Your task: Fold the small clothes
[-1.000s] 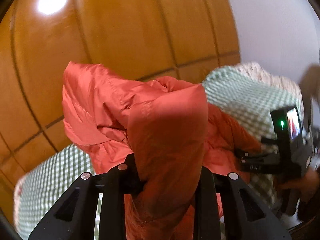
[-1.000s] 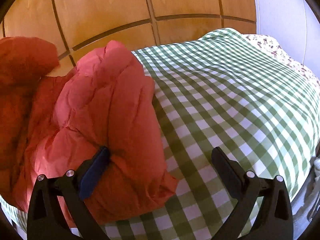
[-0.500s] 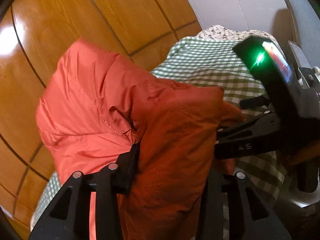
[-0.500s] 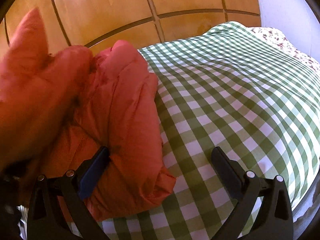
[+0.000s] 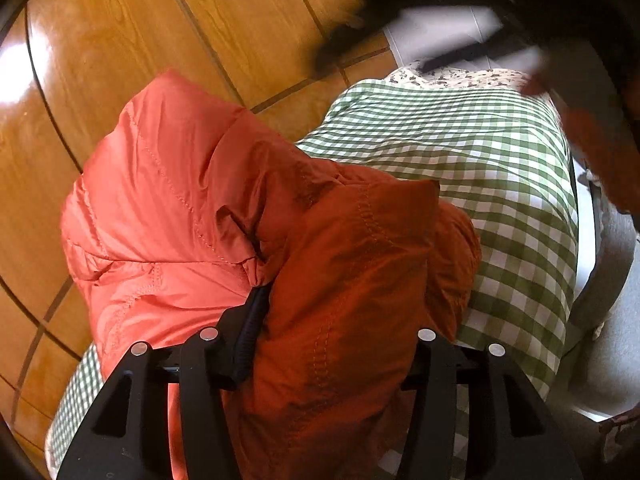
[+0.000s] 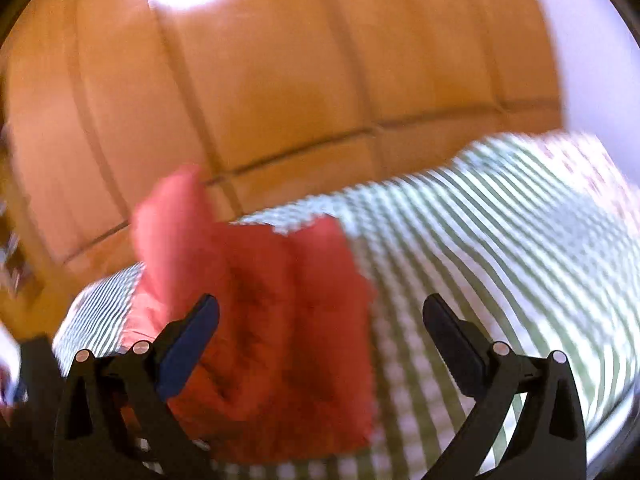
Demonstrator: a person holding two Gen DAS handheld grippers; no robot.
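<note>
A small orange-red padded jacket (image 5: 192, 208) lies bunched on a green-and-white checked cloth (image 5: 500, 152). My left gripper (image 5: 336, 340) is shut on a fold of the jacket, which fills the gap between its fingers and hangs over them. In the blurred right wrist view the jacket (image 6: 280, 312) lies folded on the checked cloth (image 6: 500, 240). My right gripper (image 6: 320, 336) is open and empty, raised above the jacket's near edge, its left finger (image 6: 188, 344) over the fabric.
Wooden panelling (image 5: 120, 40) rises behind the checked surface, with a white wall (image 6: 592, 40) to the right. A floral cloth (image 5: 460, 78) shows at the far end. A dark blurred shape (image 5: 520, 8) crosses the top right of the left wrist view.
My right gripper has lifted and drawn back from the jacket, still open; its view is now blurred. My left gripper, still holding the jacket fold, has swung over toward the right.
</note>
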